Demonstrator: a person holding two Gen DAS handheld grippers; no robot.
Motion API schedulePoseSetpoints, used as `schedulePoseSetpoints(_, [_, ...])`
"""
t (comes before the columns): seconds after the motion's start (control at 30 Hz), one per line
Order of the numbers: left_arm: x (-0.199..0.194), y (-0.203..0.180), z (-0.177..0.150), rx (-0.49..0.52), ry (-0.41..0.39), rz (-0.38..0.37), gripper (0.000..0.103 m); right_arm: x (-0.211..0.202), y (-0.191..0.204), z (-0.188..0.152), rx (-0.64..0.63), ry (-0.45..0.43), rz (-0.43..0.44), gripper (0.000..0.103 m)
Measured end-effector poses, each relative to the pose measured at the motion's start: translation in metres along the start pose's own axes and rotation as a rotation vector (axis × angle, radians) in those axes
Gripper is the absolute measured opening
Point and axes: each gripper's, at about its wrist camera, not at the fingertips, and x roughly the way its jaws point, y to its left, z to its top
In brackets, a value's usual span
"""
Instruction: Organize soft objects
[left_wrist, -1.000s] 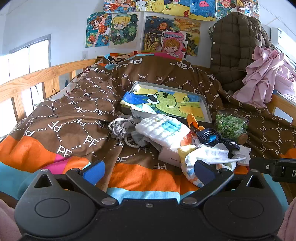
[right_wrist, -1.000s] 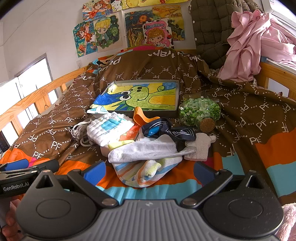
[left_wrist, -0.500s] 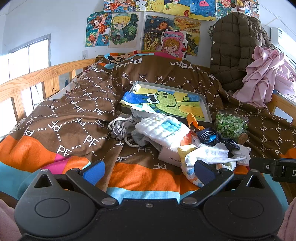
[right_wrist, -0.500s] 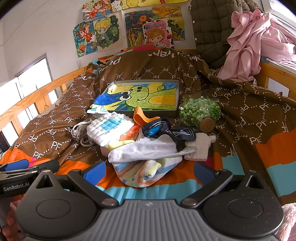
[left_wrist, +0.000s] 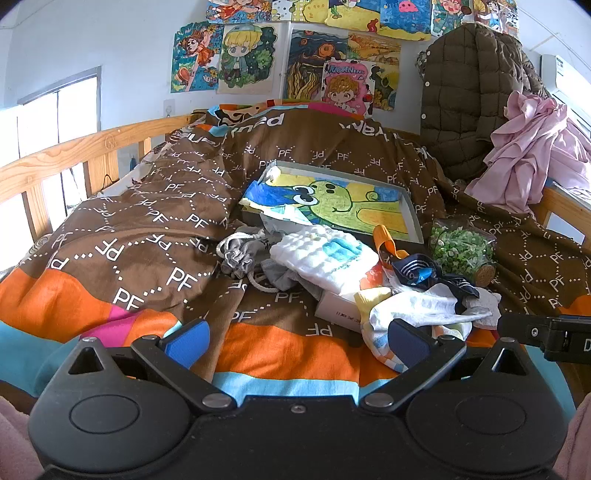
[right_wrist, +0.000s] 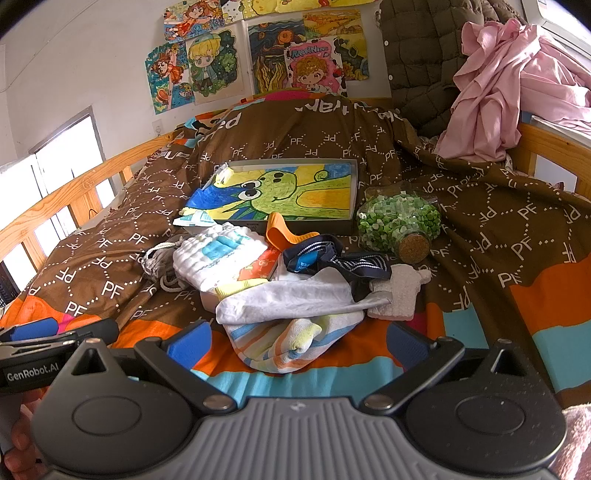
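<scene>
Left wrist view: the left gripper (left_wrist: 295, 338) is held low and level over the near end of the bed (left_wrist: 110, 236), pointing along the brown, orange and blue quilt. Its blue-padded fingers (left_wrist: 186, 341) are spread wide and hold nothing. The pile of soft things lies ahead and to the right of them: a white and striped cloth (left_wrist: 417, 314) sits just beyond the right finger, a white quilted cloth with blue patch (left_wrist: 325, 254) lies further on, resting on a small white box (left_wrist: 338, 310), and a grey drawstring bag (left_wrist: 240, 254) is to its left. A dark blue strap (left_wrist: 424, 273) crosses the top of the pile. Behind it lies a shallow tray with a green cartoon drawing (left_wrist: 332, 199), and beside that a jar of green pieces (left_wrist: 461, 251) on its side. The tip of the right gripper shows at the right edge.

Right wrist view: the right gripper (right_wrist: 297, 341) is also low and level, with its fingers (right_wrist: 188, 345) wide apart and empty. The striped cloth (right_wrist: 291, 339) lies between them, just ahead, under a white garment (right_wrist: 295, 299). The quilted cloth (right_wrist: 218, 254), orange strap (right_wrist: 284, 236), dark strap (right_wrist: 332, 258) and a small pale towel piece (right_wrist: 399, 291) sit beyond. The left gripper (right_wrist: 44, 343) is at the left edge, with fingertips of a hand (right_wrist: 18, 443) below it.
</scene>
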Motion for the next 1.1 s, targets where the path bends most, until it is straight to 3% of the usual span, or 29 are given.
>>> schedulePoseSetpoints(0.47, [0.004,-0.001,-0.012,0.006,0.026,-0.003,0.102,-0.001,0.001,0.002,0.006,0.011,0.004,0.103])
schedulePoseSetpoints(0.63, [0.008,-0.001,-0.009,0.002,0.064,-0.021,0.102,0.012,-0.003,0.002,0.028,0.067,0.043,0.103])
schedulePoseSetpoints(1.1, [0.051,-0.027,-0.010,0.087,0.161,-0.191,0.102,0.089,-0.023,0.053,0.012,0.242,0.160,0.103])
